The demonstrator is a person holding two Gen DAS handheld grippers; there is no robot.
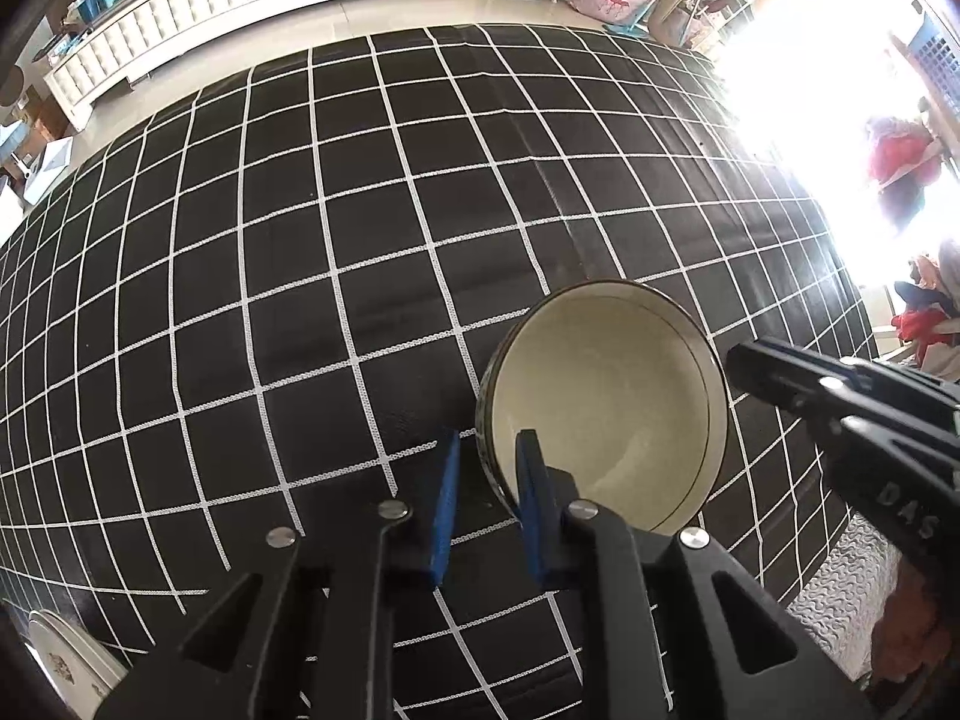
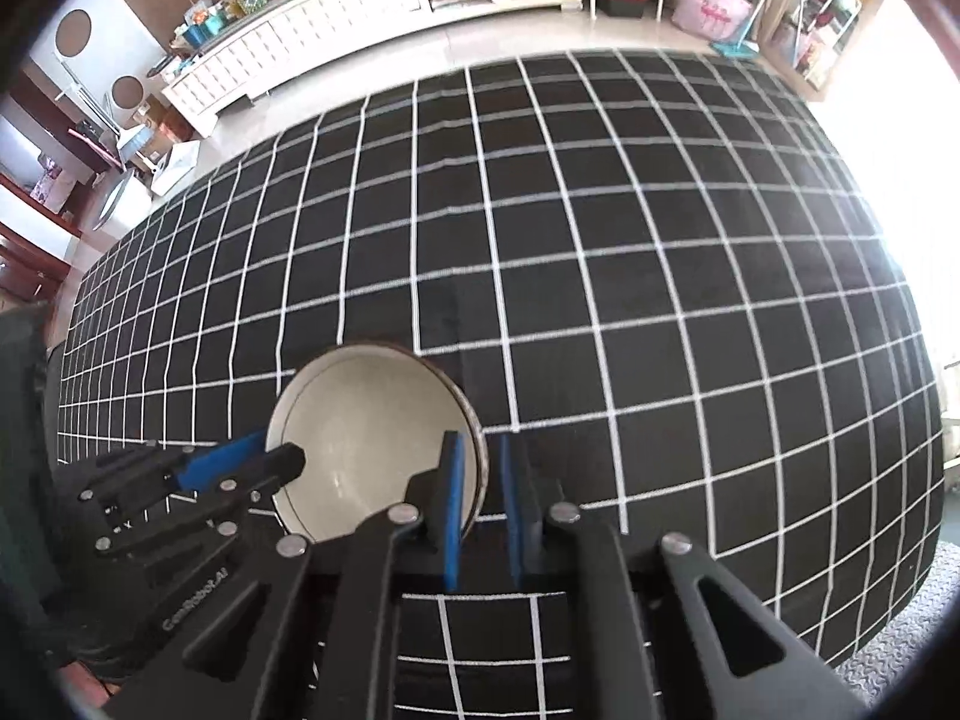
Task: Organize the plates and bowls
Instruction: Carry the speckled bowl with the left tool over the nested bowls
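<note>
A cream bowl with a dark patterned outside sits on the black grid tablecloth. My left gripper straddles its left rim, one blue pad inside and one outside, with a gap to the wall. My right gripper straddles the bowl's right rim the same way, its pads close to the wall. Each gripper shows in the other's view, the right gripper at the bowl's right and the left gripper at its left. A white patterned plate peeks in at the lower left edge.
The tablecloth covers the whole table. Beyond its far edge is floor, a white tufted cabinet with clutter, and a pink bag. Bright window glare fills the right side. A textured mat lies at the near right table edge.
</note>
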